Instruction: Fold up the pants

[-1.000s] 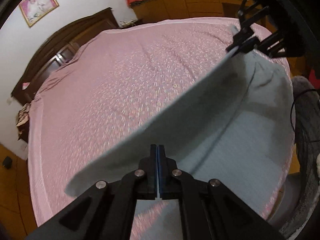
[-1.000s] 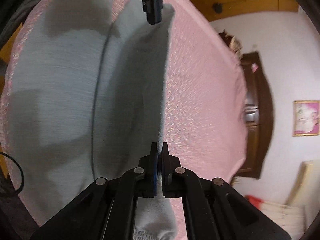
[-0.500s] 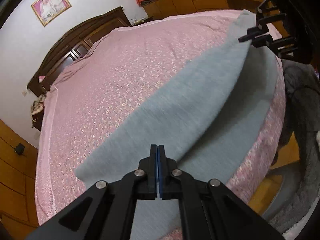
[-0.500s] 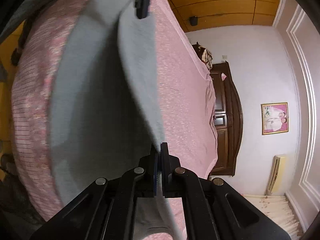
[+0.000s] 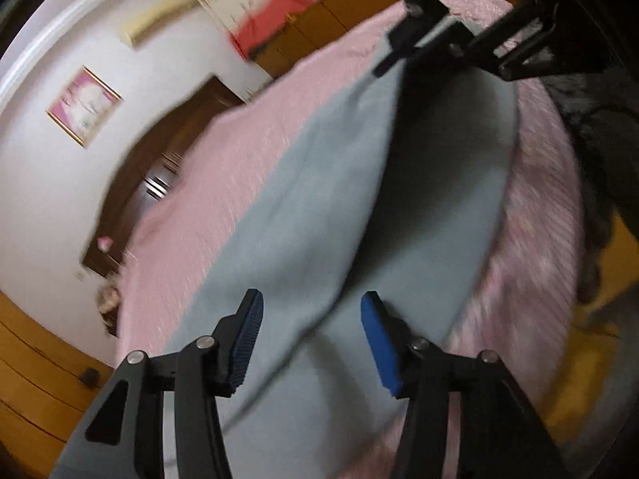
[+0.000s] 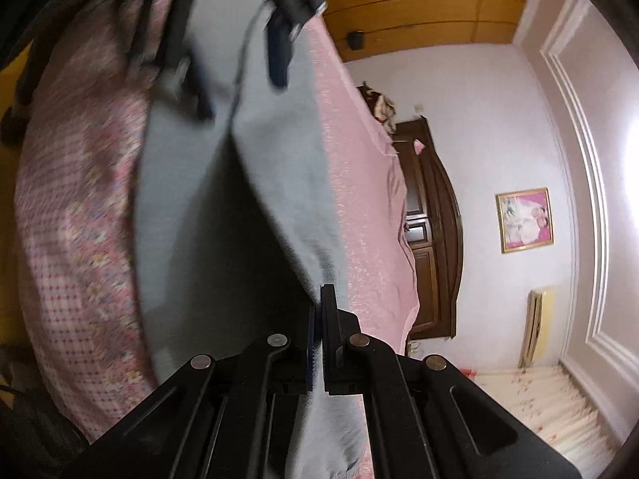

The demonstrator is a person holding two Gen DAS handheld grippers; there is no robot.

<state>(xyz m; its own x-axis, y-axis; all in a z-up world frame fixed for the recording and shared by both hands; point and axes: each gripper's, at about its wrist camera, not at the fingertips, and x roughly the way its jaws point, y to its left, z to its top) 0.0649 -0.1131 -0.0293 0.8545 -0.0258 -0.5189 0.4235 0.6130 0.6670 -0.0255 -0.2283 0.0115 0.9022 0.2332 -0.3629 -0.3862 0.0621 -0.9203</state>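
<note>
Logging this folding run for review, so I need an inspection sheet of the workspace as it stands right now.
Surface: bed with a pink patterned cover.
Job's things: grey pants lie along the bed's near edge, one layer lifted over the other.
Clutter: a small pink item by the dark wooden headboard; too blurred to identify.
Grippers: left gripper open above the pants, holding nothing; right gripper shut on the pants' edge.
Cables: nothing seen clearly.
Surroundings: framed picture on a white wall, wooden cabinets, red fabric above them.
</note>
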